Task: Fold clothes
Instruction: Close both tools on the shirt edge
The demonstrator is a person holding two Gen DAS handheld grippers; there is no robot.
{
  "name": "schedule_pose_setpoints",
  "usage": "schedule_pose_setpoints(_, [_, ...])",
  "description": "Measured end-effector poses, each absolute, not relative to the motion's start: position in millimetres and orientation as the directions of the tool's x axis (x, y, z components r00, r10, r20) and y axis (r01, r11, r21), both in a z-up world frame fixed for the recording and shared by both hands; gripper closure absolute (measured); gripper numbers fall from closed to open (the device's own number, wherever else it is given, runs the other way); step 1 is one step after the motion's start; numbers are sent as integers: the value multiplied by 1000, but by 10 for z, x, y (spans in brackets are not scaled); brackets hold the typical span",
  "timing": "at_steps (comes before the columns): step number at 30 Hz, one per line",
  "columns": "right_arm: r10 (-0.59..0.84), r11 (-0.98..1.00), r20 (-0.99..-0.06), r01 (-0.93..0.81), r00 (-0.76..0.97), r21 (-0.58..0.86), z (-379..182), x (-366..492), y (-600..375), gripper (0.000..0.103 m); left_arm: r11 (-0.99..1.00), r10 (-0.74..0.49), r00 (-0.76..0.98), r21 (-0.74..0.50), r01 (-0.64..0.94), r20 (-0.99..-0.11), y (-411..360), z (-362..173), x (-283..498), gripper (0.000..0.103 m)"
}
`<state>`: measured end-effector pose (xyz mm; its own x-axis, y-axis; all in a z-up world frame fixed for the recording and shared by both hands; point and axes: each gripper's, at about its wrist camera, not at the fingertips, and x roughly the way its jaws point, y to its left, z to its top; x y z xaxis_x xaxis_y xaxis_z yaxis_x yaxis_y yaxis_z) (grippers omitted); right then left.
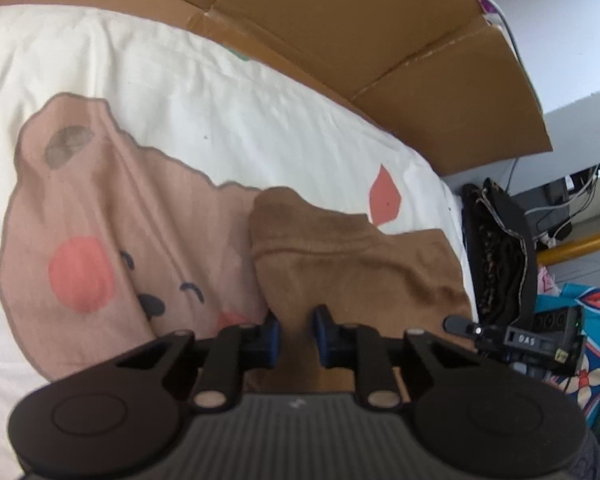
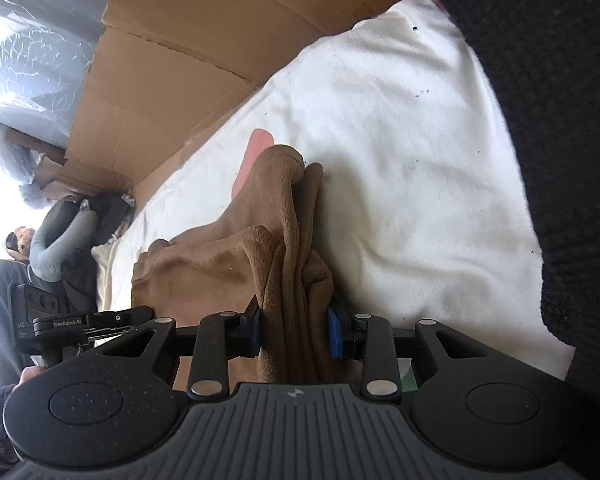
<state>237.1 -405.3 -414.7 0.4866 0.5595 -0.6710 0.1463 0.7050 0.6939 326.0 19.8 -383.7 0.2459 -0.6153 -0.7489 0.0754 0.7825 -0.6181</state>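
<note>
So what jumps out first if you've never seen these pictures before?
Probably the brown garment, bunched on the white bedsheet and pinched by the right gripper. Next, the sheet's big bear print to the left of the cloth, where the left gripper also clamps it. Cardboard stands behind.

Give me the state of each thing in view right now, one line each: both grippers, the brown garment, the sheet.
Left gripper: jaws narrowed on an edge of the brown garment.
Right gripper: jaws pressed on a thick bunched fold of the garment.
Brown garment: crumpled, partly lifted, not folded flat.
Bear-print sheet: spread on the bed, lightly wrinkled.
Cardboard: flattened, standing against the far edge.
</note>
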Motion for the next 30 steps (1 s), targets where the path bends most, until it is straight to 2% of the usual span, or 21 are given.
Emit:
schedule_pose_setpoints(5, [571,693,-673,163,471,702,-4237,2395,-4039,68,766,-636,191,-641,41,-748,198,-4001,3250,62])
schedule_pose_setpoints(8, [585,682,-662,159,467,714,-4272,2414,-4034,66,754,-652,189,-655,54,-734,179,-4021,3228,57])
schedule_pose_setpoints(13, [593,666,-644,156,483,730,-4280,2447,-4026,67,716,-694,185,-695,66,-696,150,-4069,3236,58])
schedule_pose_setpoints(15, [592,668,-634,137,497,731,-4238,2447,-4023,69,702,-707,189,-709,69,-682,144,-4058,3274,71])
schedule_pose_setpoints(18, [595,670,-620,110,511,734,-4187,2427,-4043,69,676,-731,199,-732,83,-653,134,-3991,3304,74])
schedule_pose_setpoints(19, [596,672,-620,106,510,733,-4180,2424,-4046,68,683,-726,194,-725,93,-659,120,-3987,3306,73])
schedule_pose_setpoints(21, [586,693,-645,109,491,713,-4182,2435,-4040,68,694,-716,190,-713,99,-671,98,-3996,3307,63])
schedule_pose_setpoints(23, [581,707,-666,116,468,698,-4209,2455,-4029,67,697,-714,186,-712,90,-675,100,-4040,3307,57])
schedule_pose_setpoints(26, [596,698,-662,114,455,707,-4241,2476,-4014,66,698,-713,183,-710,97,-676,90,-4109,3301,56])
schedule_pose_setpoints(28, [603,693,-657,111,453,712,-4257,2497,-3993,59,692,-718,190,-715,98,-669,67,-4132,3302,56])
schedule_pose_setpoints(30, [609,688,-651,107,453,718,-4270,2520,-3972,58,687,-723,188,-720,98,-665,37,-4136,3327,55])
